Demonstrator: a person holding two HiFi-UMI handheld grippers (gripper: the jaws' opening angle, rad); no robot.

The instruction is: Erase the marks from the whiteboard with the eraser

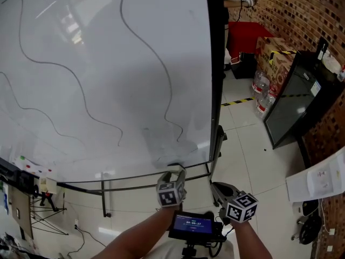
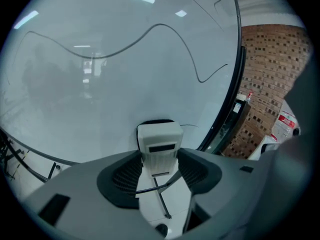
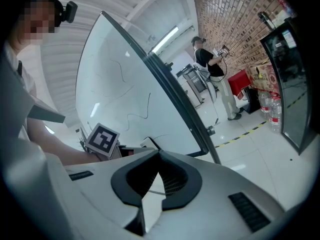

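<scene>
Two grippers, one eraser, one marked whiteboard.
Left gripper (image 2: 159,156): fingers (image 2: 127,176) clamped on the white eraser (image 2: 160,140), one on each side. The eraser's dark pad lies against the whiteboard (image 1: 108,80) low down near the right edge, just above the bottom frame, at a smudged grey patch (image 1: 164,142). Right gripper (image 3: 156,181): fingers together at the tips, nothing between them, held just beside the left one, off the board. Several long black wavy marks (image 1: 156,55) cross the board above the eraser. Brick wall (image 1: 302,9), black cabinet (image 1: 294,99) and water bottles (image 1: 261,85) at right.
</scene>
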